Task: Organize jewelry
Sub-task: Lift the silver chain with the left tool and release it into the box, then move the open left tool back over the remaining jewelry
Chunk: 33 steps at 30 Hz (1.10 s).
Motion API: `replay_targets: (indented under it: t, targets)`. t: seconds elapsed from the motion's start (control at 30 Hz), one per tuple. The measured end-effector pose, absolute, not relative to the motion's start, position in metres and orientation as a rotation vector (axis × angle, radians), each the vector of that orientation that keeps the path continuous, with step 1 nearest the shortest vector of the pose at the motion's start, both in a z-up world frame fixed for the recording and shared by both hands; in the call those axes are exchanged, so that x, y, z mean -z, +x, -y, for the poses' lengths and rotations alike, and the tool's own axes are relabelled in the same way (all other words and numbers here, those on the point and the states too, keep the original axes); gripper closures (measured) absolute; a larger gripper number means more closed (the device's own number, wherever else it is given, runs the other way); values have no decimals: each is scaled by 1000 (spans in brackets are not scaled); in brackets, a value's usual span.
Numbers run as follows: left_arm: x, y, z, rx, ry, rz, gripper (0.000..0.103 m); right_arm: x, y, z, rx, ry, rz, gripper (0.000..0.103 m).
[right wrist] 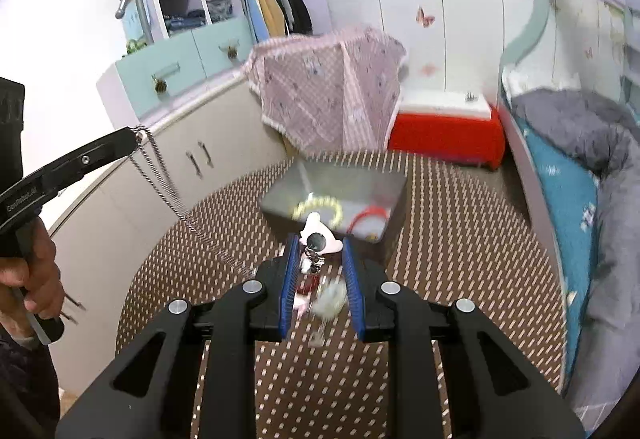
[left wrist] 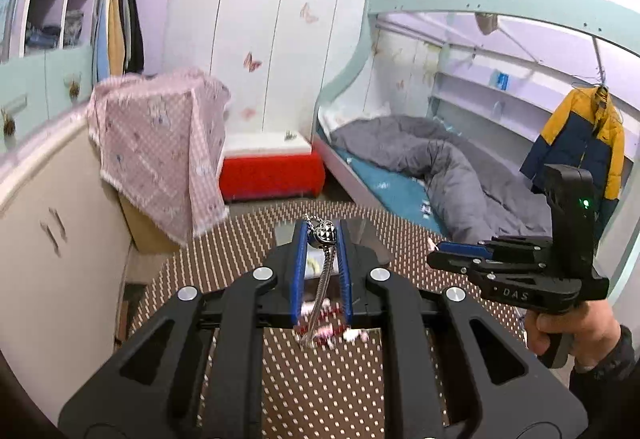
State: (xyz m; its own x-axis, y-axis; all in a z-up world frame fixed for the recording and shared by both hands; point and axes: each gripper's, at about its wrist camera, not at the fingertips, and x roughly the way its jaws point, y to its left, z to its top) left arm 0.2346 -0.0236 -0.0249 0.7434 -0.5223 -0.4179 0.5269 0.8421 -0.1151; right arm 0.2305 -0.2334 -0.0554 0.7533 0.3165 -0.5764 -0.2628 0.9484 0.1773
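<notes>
In the left wrist view my left gripper point(left wrist: 323, 230) is shut on a silver chain necklace point(left wrist: 320, 279) with a heart-shaped bead at the fingertips; the chain hangs down between the blue pads. In the right wrist view that chain point(right wrist: 160, 175) dangles from the left gripper point(right wrist: 134, 139) over the table. My right gripper point(right wrist: 320, 244) is shut on a white charm point(right wrist: 320, 229) with a round silver piece and small dangling parts. It is seen from the side as the right gripper point(left wrist: 434, 255), with a hand on its handle. Both grippers are raised above the table.
A round table point(right wrist: 460, 239) with a brown dotted cloth lies below. On it stands a grey tray point(right wrist: 360, 179) holding a yellow bead bracelet point(right wrist: 316, 209) and a red ring-shaped piece point(right wrist: 370, 217). Cabinets stand to the left, a red box behind, and a bunk bed point(left wrist: 420, 167) to the right.
</notes>
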Motion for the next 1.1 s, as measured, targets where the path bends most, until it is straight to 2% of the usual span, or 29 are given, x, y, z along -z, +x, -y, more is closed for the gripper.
replay_targets:
  t: [0.23, 0.43, 0.53, 0.67, 0.7, 0.73, 0.77, 0.8, 0.83, 0.87, 0.93, 1.0, 1.1]
  targets:
    - [-18, 246, 29, 588, 10, -360, 89, 15, 257, 228, -334, 50, -567, 83]
    - [-44, 272, 44, 602, 2, -314, 88, 11, 285, 229, -341, 49, -587, 83]
    - [-40, 293, 57, 601, 11, -343, 88, 23, 305, 230, -332, 60, -633, 83]
    - [-9, 327, 81, 563, 66, -457, 86, 46, 329, 235, -304, 89, -709, 82]
    - [2, 333, 87, 552, 91, -485, 83, 51, 334, 237, -289, 101, -720, 79]
    - [7, 336, 89, 543, 103, -503, 56, 55, 337, 239, -282, 117, -734, 64]
    - [15, 338, 91, 518, 111, -514, 20, 61, 339, 242, -273, 135, -743, 53]
    - [20, 336, 89, 497, 107, -495, 17, 63, 338, 246, -256, 150, -736, 33]
    - [22, 336, 87, 491, 106, -491, 17, 64, 336, 250, -248, 162, -726, 26]
    - [25, 336, 84, 484, 105, -504, 17, 64, 334, 253, -246, 172, -723, 25]
    - [29, 338, 77, 451, 95, -515, 17, 63, 331, 258, -218, 185, -708, 13]
    - [29, 337, 68, 437, 66, -516, 17, 59, 326, 262, -204, 197, -685, 9]
    - [30, 330, 56, 410, 30, -509, 13, 55, 319, 266, -177, 203, -663, 8]
